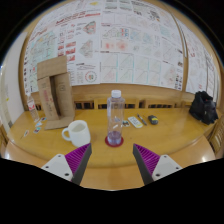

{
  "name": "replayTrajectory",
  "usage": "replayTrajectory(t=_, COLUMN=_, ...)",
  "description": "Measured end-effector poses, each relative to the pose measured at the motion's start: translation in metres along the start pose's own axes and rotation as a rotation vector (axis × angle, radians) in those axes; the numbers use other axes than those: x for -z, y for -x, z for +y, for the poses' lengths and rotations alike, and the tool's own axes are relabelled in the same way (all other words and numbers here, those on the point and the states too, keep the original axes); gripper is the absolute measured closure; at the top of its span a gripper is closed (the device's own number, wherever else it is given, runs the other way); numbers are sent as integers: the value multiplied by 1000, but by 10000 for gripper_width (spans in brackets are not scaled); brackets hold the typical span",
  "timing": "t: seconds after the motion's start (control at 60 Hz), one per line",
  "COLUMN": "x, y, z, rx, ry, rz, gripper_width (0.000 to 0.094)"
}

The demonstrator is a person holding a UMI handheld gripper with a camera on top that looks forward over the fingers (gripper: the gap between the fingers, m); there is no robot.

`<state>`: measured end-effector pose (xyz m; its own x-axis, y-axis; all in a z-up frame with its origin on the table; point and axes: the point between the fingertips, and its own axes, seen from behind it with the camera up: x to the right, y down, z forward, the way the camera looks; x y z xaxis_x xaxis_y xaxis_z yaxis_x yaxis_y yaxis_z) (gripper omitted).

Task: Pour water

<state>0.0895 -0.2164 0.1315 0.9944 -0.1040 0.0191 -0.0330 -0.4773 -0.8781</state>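
Wooden table (150, 140) holds bottle (115, 118) and mug (77, 133) beyond spread gripper (112, 162).

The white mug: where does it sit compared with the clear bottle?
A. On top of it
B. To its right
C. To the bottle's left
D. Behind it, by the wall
C: the white mug stands on the table left of the bottle, beyond the open gripper.

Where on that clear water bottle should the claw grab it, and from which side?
Probably the bottle's straight middle, coming head-on from the front. It stands upright on the table, just beyond the open claw and between its fingers' line. The white mug stands apart to one side, leaving room.
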Motion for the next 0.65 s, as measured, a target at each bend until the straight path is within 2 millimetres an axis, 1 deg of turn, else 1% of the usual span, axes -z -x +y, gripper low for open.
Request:
replayTrajectory(t=0.083, x=55, y=4, z=18, rx=5, ry=25, rz=28, gripper_width=82)
replayTrajectory(t=0.167, x=104, y=12, z=34, rx=8, ry=34, rz=44, gripper_width=86)
replayTrajectory(t=0.217, x=130, y=15, z=41, rx=11, ry=34, rz=54, gripper_width=82)
replayTrajectory(t=0.283, x=158, y=20, z=53, rx=9, ry=35, rz=61, gripper_width=85)
replayTrajectory(t=0.35, x=181, y=26, z=63, rx=9, ry=42, rz=58, gripper_width=83)
replayTrajectory(t=0.417, x=200, y=30, z=71, rx=9, ry=40, rz=59, gripper_width=84)
replayTrajectory(t=0.533, x=224, y=39, z=75, rx=21, ry=30, rz=56, gripper_width=85)
replayTrajectory(t=0.65, x=242, y=48, z=72, rx=18, ry=14, rz=39, gripper_width=84)
